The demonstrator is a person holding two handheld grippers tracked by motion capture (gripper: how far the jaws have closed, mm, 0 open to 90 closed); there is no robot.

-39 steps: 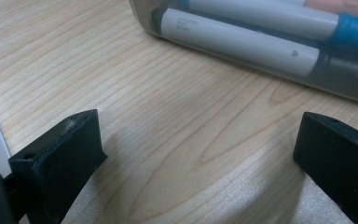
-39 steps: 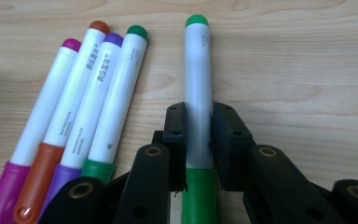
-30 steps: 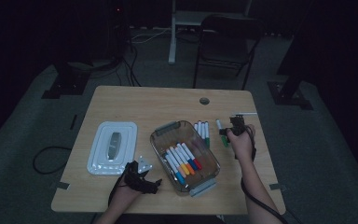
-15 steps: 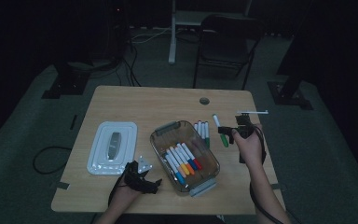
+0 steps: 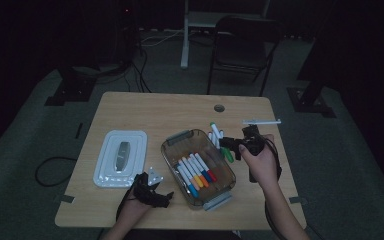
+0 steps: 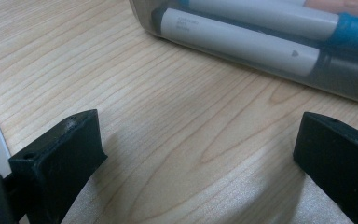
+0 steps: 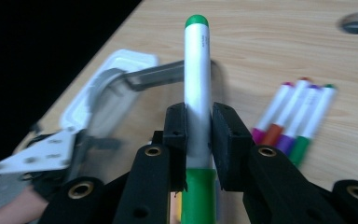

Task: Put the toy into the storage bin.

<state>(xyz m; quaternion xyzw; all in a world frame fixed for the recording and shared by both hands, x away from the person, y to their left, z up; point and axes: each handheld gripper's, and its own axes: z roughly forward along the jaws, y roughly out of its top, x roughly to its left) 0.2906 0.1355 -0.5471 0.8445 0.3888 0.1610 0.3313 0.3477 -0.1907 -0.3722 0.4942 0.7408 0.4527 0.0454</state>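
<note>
My right claw (image 7: 198, 128) pinches a green marker (image 7: 197, 84) above the counter (image 5: 145, 107), four markers (image 7: 298, 114) lying beyond it; my left claw (image 6: 200, 154) is spread.

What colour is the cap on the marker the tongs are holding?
Green, on the marker in the right tongs; the right gripper view shows it best.

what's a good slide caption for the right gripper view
Right claw shut on a green-capped marker, with four more markers lying on the wooden table.
</note>
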